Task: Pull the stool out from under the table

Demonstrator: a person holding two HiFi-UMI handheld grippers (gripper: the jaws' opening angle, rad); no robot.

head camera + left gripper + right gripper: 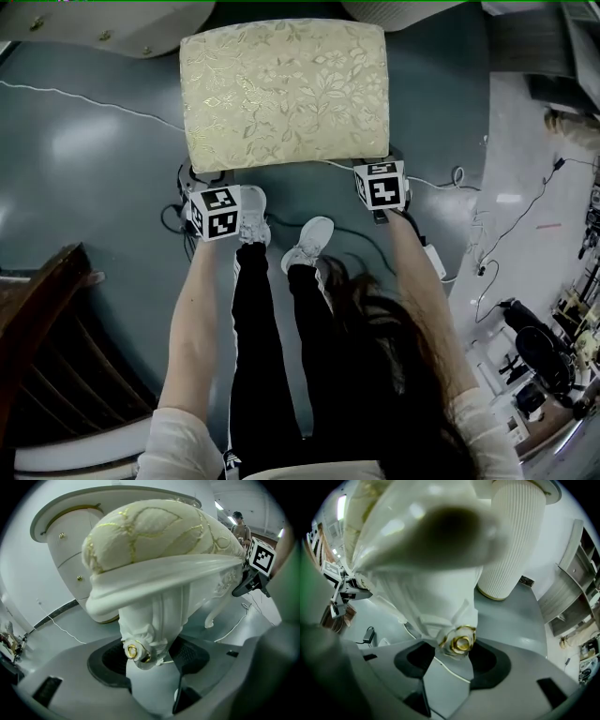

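Stool legs (pixel 149 620) clamped in jaws, unseen from head view

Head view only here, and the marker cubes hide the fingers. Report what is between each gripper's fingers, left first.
Observer: Left gripper has its fingers shut on a carved leg of the stool, at a gold rosette.
Operator: Now the right.
Observer: Right gripper grips the other near leg the same way, rosette between its fingers.
Operator: Report what's beyond the stool.
Observer: A white fluted pedestal stands on the floor.
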